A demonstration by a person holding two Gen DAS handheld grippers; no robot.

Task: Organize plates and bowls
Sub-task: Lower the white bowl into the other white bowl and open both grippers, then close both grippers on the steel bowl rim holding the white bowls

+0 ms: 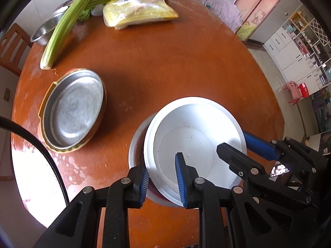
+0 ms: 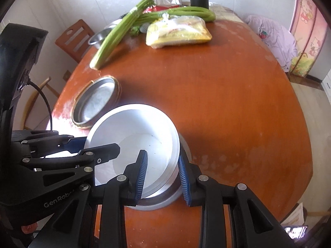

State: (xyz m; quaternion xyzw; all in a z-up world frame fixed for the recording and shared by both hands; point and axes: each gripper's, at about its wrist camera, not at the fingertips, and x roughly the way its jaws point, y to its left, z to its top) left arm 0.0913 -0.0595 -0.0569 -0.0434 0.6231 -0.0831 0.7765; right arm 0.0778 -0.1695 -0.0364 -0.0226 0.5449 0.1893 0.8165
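Left wrist view: a stack of white plates (image 1: 192,144) is clamped at opposite rims by the left hand-held gripper (image 1: 162,183) and right hand-held gripper (image 2: 162,178), while beyond them the metal dish (image 1: 74,111) is left unstacked on the desk (image 1: 175,62).

Bright daylight, blown-out glare, fisheye warping

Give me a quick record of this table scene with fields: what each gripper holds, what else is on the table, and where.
left gripper: shut on the near-left rim of the white bowls
right gripper: shut on the opposite rim of the same stack
stack: at least two nested bowls, over the near table edge
steel dish: left of the stack, in a yellow-rimmed dish
far side: celery, yellow packet, steel bowl
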